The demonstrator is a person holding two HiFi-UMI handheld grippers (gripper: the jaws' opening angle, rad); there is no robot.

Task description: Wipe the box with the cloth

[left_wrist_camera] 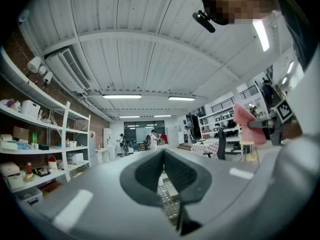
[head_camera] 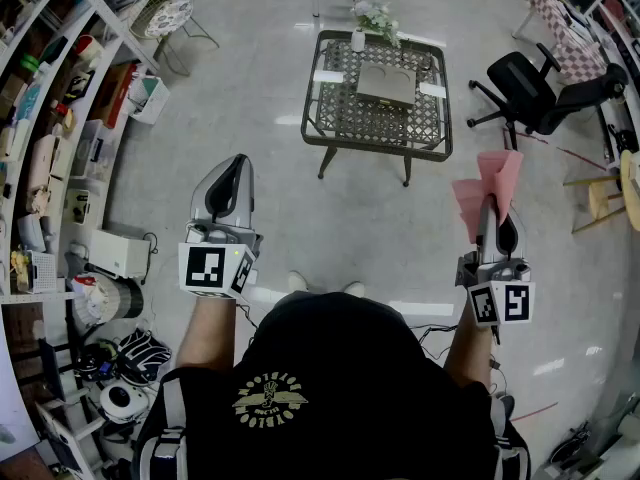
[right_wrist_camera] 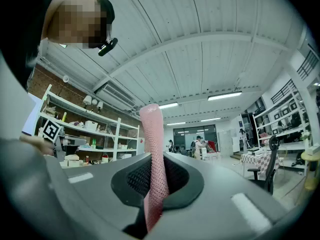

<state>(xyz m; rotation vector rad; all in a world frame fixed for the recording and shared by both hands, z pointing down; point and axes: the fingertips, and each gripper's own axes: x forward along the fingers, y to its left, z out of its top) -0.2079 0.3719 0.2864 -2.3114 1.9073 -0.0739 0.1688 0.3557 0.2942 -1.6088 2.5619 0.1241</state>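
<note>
A flat grey box lies on a metal lattice table ahead of me on the floor. A pink cloth sticks up out of my right gripper, which is shut on it and held at chest height, well short of the table. In the right gripper view the cloth runs as a folded strip between the jaws of the gripper. My left gripper is raised at the left; its jaws are pressed together with nothing in them. The cloth also shows in the left gripper view.
A white vase with flowers stands on the table's far left corner. A black office chair and a wooden stool are at the right. Shelves full of goods line the left, with boxes and gear on the floor.
</note>
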